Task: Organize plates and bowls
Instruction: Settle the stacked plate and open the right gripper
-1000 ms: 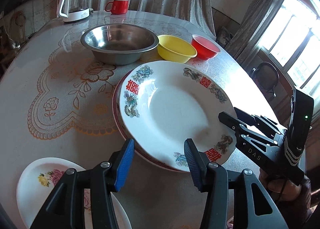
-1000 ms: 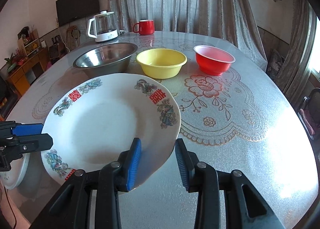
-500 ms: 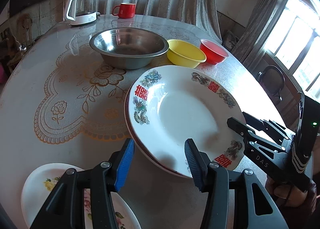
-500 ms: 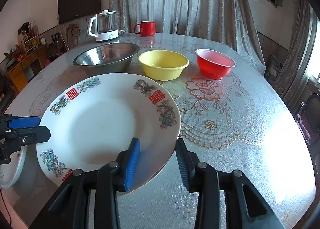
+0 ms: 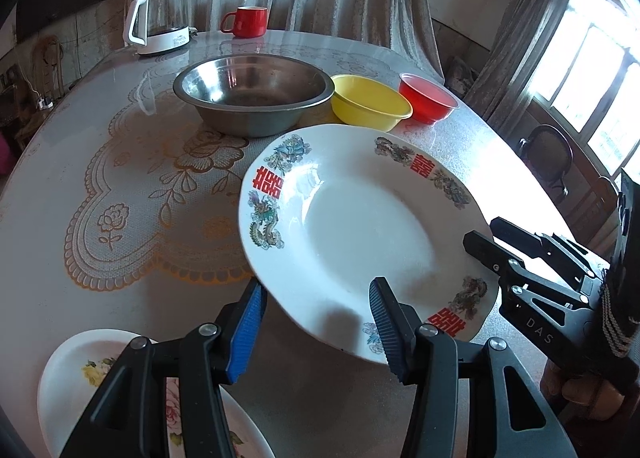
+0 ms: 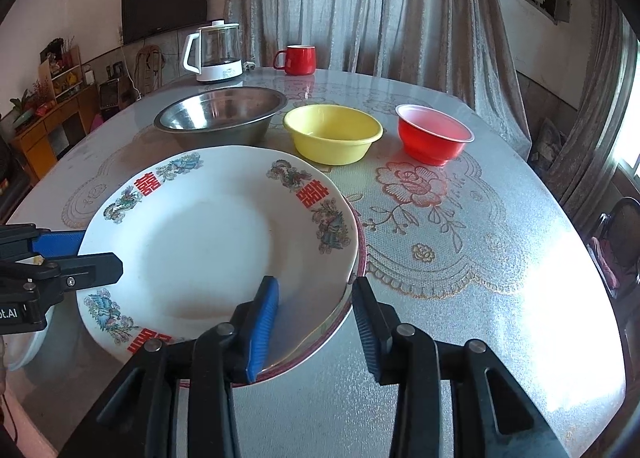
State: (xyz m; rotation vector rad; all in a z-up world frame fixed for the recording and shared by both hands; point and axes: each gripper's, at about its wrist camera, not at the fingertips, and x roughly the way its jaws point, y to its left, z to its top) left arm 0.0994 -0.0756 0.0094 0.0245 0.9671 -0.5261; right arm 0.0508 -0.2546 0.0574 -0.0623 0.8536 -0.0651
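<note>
At the near left edge of the round table (image 6: 460,398) lies a small white plate with flowers (image 5: 76,374), and the left gripper (image 5: 316,322) hangs above it with its two blue pads wide apart, holding nothing. Just past it, near the middle of the table's near side, sits the big white plate (image 5: 360,230) with red signs and birds on its rim. It rests on top of another plate with a dark red rim (image 6: 360,254), which peeks out on the right side. The right gripper (image 6: 314,332) is at the right edge of the big plate. Its pads are apart, one over the plate and one outside the rim, not squeezing it. Farther back stand three bowls in a row: a metal bowl (image 6: 220,118), then a yellow bowl (image 6: 332,134), then a red bowl (image 6: 434,134). At the far edge of the table stand a white kettle (image 6: 214,52) and a red mug (image 6: 298,60).
</note>
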